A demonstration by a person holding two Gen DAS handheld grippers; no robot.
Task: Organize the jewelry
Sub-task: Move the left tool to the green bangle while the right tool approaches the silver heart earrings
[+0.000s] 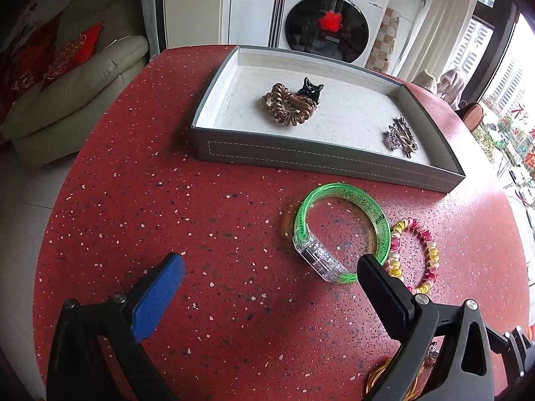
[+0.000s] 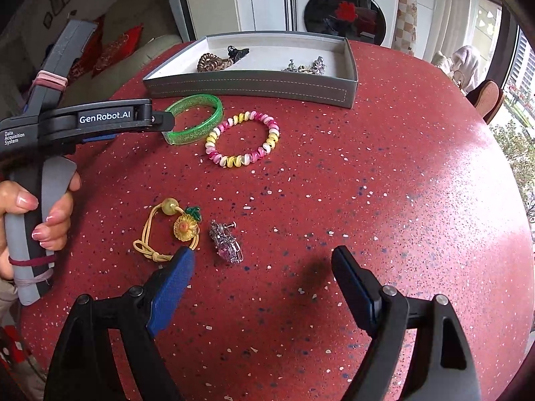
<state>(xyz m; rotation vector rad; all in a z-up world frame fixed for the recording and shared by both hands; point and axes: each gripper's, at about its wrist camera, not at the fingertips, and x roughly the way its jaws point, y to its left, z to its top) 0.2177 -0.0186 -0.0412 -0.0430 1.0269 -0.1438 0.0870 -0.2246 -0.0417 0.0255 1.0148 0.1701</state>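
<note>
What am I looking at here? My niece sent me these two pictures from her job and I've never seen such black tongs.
Each picture comes from a camera on a hand-held two-finger gripper, looking along its fingers. A person's hand holds the left gripper; the other view belongs to the right gripper. Both are open and hold nothing. On the red speckled table lie a green bangle, a pink-and-yellow coil bracelet, a yellow flower hair tie and a sparkly clip. The grey tray already contains a brown coil tie, a black clip and metal pins.
</note>
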